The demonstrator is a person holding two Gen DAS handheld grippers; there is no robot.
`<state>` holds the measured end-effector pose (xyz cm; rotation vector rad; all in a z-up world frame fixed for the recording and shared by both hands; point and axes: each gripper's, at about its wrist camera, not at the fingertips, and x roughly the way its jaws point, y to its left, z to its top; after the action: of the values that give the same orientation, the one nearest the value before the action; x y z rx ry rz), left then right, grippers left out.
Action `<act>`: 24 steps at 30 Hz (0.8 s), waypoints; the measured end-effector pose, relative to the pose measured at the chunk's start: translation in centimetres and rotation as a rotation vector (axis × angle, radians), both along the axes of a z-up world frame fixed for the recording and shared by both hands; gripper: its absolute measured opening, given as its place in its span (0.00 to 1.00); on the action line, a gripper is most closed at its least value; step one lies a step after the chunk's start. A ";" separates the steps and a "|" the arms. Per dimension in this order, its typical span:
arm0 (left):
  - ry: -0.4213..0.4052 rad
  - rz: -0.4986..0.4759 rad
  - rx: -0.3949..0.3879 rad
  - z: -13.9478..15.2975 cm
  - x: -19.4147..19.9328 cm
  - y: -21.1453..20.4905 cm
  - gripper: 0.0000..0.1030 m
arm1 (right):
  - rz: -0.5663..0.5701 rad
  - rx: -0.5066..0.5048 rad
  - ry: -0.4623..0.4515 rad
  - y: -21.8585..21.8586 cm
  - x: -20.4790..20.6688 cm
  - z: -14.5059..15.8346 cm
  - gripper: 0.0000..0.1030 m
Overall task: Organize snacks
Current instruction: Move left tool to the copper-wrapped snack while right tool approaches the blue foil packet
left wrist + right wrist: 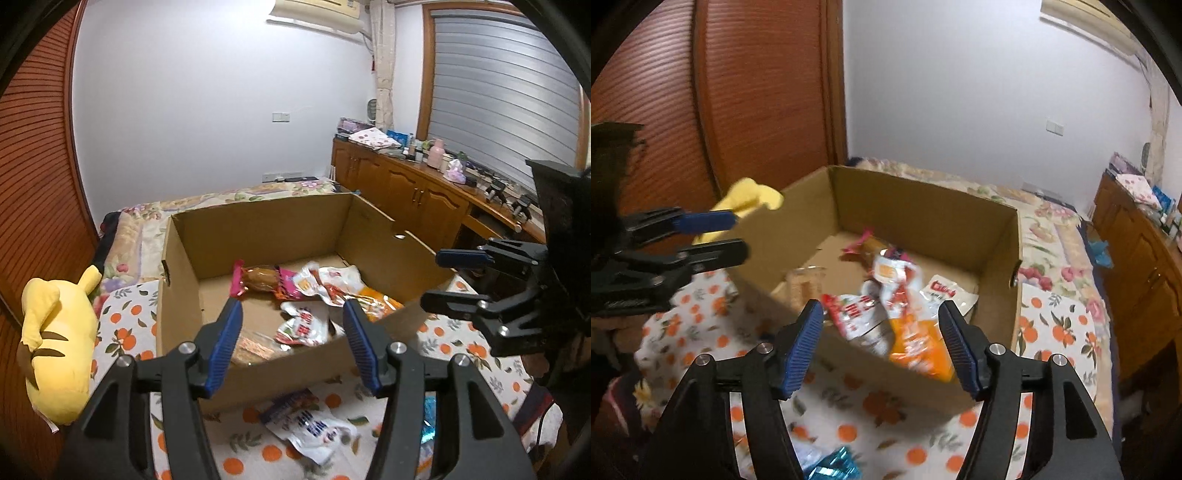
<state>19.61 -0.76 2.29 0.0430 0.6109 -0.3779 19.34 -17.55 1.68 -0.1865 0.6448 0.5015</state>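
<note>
far left in the left wrist view: yellow plush toy [55, 343] lying on the bed [125, 332], lower end cut off by the frame edge. next right, cardboard box [258, 229] open on the orange-print bedding, holding the snacks: pink-wrapped bun [260, 280], white-and-red packets [306, 325], orange packet [380, 301], clear biscuit pack [255, 347] half hidden behind a blue pad. printing on the wrappers too small to read. outside the box, just in front of its near wall, white-and-blue packet [314, 424] lying on the bedding, partly covered by the left hand-held gripper [291, 343]. that one tilted down toward the box's near wall, jaws parted, nothing between the pads. further right, right hand-held gripper [439, 277] seen side-on beside the box's right wall, tips just over the rim, jaws apart and empty. far right, wooden cabinet [406, 184] with clutter on top, items hard to tell apart.

right wrist view blurred. blue shiny wrapper [834, 465] at the bottom edge, cut off, kind unclear.
</note>
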 end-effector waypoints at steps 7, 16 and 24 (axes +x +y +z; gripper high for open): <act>0.002 -0.033 0.001 -0.2 -4.1 -0.6 0.55 | -0.005 -0.021 0.014 -0.4 -5.2 -2.2 0.66; 0.103 -0.028 0.016 -5.6 -8.7 -1.5 0.55 | -0.061 0.005 0.099 -1.7 -8.5 -7.8 0.57; 0.218 0.002 -0.009 -10.0 -11.9 -1.6 0.55 | -0.117 0.074 0.148 -2.1 -8.8 -9.9 0.55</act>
<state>7.73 -2.33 -7.68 -0.0080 0.8248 -0.3866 10.52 -19.67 -8.19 -0.0418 0.7757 0.4281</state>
